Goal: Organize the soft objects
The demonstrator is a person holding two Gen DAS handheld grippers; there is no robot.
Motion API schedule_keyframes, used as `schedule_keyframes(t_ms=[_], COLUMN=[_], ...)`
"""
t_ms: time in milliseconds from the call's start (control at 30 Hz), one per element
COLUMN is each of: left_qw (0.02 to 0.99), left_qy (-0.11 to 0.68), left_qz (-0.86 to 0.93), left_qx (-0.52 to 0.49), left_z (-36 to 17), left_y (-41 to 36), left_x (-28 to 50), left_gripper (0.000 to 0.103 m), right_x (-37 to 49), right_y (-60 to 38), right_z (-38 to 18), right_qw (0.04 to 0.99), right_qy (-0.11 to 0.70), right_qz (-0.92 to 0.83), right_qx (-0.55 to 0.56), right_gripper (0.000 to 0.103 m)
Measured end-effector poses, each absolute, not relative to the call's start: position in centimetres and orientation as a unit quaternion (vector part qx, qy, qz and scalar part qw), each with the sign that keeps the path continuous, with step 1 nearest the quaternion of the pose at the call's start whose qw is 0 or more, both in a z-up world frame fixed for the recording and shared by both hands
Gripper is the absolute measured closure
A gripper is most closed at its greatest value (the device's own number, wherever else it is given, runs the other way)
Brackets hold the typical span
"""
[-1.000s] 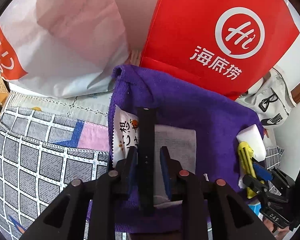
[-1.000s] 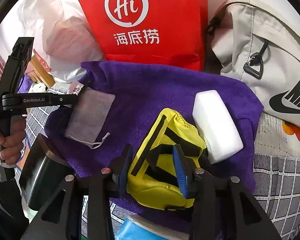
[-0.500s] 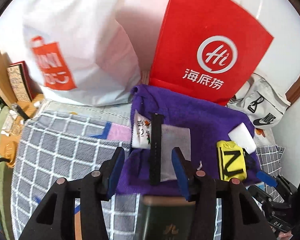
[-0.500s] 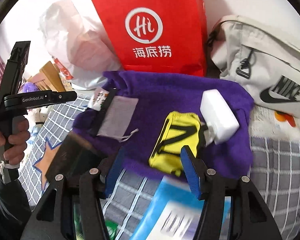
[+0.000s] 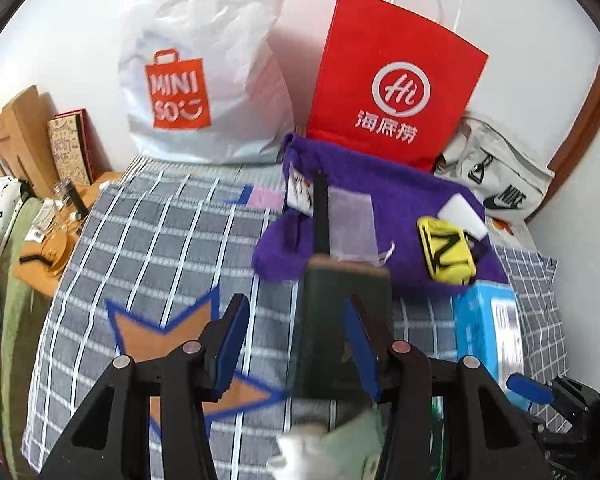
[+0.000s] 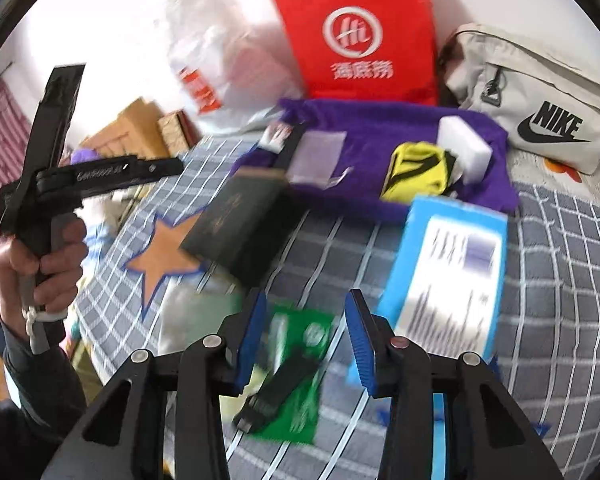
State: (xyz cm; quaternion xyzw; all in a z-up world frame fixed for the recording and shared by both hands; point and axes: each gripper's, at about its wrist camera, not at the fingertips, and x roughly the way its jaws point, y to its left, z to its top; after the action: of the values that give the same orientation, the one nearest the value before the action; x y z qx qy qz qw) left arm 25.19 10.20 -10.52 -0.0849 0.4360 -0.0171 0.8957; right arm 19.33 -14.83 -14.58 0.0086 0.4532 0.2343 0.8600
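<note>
Checked grey bedspread (image 5: 148, 240) underneath, white wall behind, with a white Miniso bag (image 5: 204, 76), a red paper bag (image 5: 392, 80) and a beige Nike pouch (image 5: 500, 176) propped along the far edge. Ahead of both grippers: a purple towel (image 5: 412, 200) spread flat, carrying a black strap (image 5: 321, 216), a pale translucent sachet (image 5: 350, 220), a yellow-and-black pouch (image 5: 446, 252) and a white sponge block (image 5: 460, 214).

Left gripper (image 5: 292, 344): spread wide, holding nothing, hanging above a dark green booklet (image 5: 340, 320) that lies straight ahead with its long axis running away toward the towel. Right gripper (image 6: 306, 344): likewise spread and empty, over a green packet (image 6: 296, 368) with a small black piece on it; a blue box (image 6: 448, 268) just to its right.

Key relation: yellow pouch ahead and right of the left gripper, ahead and slightly right of the right one, long axis roughly away from the grippers with a slight tilt; right hand probably the nearer. Strap and sachet ahead of the left gripper, long axes pointing away.

Against one second ago: both grippers pulled well back from the towel, jaws opened from around the strap and the yellow pouch, both now lying free on the towel, and nearer bedspread items come into view; both views motion-blurred
</note>
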Motion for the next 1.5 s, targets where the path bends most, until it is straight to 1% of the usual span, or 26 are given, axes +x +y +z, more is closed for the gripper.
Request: schedule_keyframes(t_ms=[167, 300, 433, 567, 633, 667, 700, 933, 1167, 1233, 1367, 1500], left_qw=[0.895, 0.890, 0.889, 0.891, 0.892, 0.892, 0.891, 0.888, 0.885, 0.884, 0.875, 0.869], left_qy=[0.435, 0.443, 0.442, 0.436, 0.436, 0.437, 0.439, 0.443, 0.450, 0.452, 0.462, 0.477], left_qz=[-0.011, -0.013, -0.023, -0.027, -0.025, -0.026, -0.026, -0.023, -0.030, -0.036, -0.058, -0.061], left_qx=[-0.097, -0.110, -0.114, -0.121, -0.118, -0.114, -0.112, -0.120, -0.116, -0.116, -0.134, -0.114], left_z=[-12.3, -13.7, -14.5, -15.3, -15.7, -15.9, -16.0, -16.3, -16.7, -16.9, -18.0, -18.9], left_y=[11.3, 12.2, 12.7, 13.1, 13.2, 13.2, 13.2, 13.6, 12.7, 12.2, 11.1, 9.3], left_x=[22.1, 20.3, 18.7, 17.4, 17.1, 17.0, 17.0, 16.5, 16.0, 15.8, 16.0, 16.5], left_gripper=[0.056, 0.056, 0.056, 0.056, 0.056, 0.056, 0.056, 0.056, 0.056, 0.054, 0.052, 0.052], right_x=[16.6, 16.0, 15.8, 16.1, 16.3, 16.4, 16.4, 15.8, 14.5, 13.9, 12.5, 11.3], right_y=[-13.6, -13.0, -12.6, -12.7, -12.7, -12.6, -12.4, -12.0, -13.9, -14.8, -16.3, -17.9], right_z=[-16.5, -18.7, -20.7, -22.3, -22.4, -22.4, -22.2, -21.2, -19.7, -19.4, -19.6, -20.8], right_qw=[0.846, 0.833, 0.824, 0.815, 0.817, 0.818, 0.823, 0.835, 0.843, 0.845, 0.844, 0.841], right_qy=[0.477, 0.504, 0.524, 0.541, 0.538, 0.535, 0.527, 0.508, 0.494, 0.489, 0.491, 0.501], right_qz=[0.240, 0.231, 0.215, 0.207, 0.206, 0.208, 0.212, 0.214, 0.215, 0.215, 0.215, 0.203], right_qx=[0.002, 0.002, 0.005, 0.019, 0.026, 0.024, 0.018, 0.002, 0.010, 0.009, -0.007, -0.018], right_gripper=[0.061, 0.064, 0.064, 0.062, 0.062, 0.066, 0.076, 0.077, 0.077, 0.077, 0.077, 0.077])
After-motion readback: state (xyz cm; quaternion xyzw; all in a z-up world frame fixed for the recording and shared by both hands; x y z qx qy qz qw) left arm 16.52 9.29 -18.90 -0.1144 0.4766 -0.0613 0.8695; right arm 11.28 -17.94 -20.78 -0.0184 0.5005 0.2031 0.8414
